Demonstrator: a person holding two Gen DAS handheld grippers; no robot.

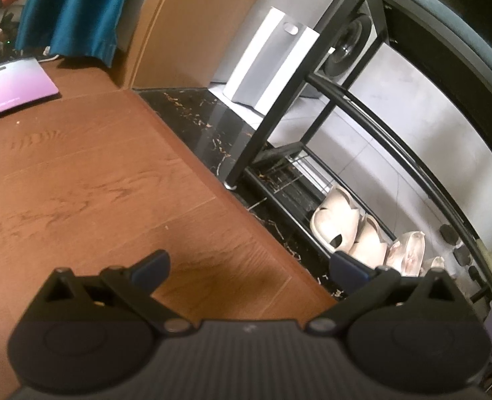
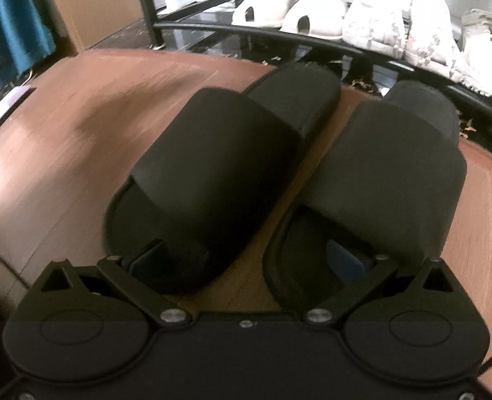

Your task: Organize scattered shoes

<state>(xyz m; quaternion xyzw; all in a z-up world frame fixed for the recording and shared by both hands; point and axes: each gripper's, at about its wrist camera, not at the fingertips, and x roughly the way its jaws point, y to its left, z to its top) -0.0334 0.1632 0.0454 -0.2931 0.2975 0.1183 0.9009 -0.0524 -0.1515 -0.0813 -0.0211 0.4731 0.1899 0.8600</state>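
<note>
In the right wrist view, two black slide sandals lie side by side on the brown wood floor, the left sandal (image 2: 219,166) and the right sandal (image 2: 379,173), toes toward a black metal shoe rack (image 2: 279,35). My right gripper (image 2: 246,260) is open, one finger over the heel of each sandal, holding nothing. In the left wrist view, my left gripper (image 1: 249,266) is open and empty above bare wood floor (image 1: 96,183). The shoe rack (image 1: 346,100) stands to its right with cream slippers (image 1: 336,220) on its bottom shelf.
White and cream shoes (image 2: 372,23) line the rack's bottom shelf. A white box (image 1: 272,63) leans against the grey wall. A purple flat item (image 1: 12,83) lies on the floor far left, by a blue curtain (image 1: 76,10). Black marble strip (image 1: 212,123) borders the wood.
</note>
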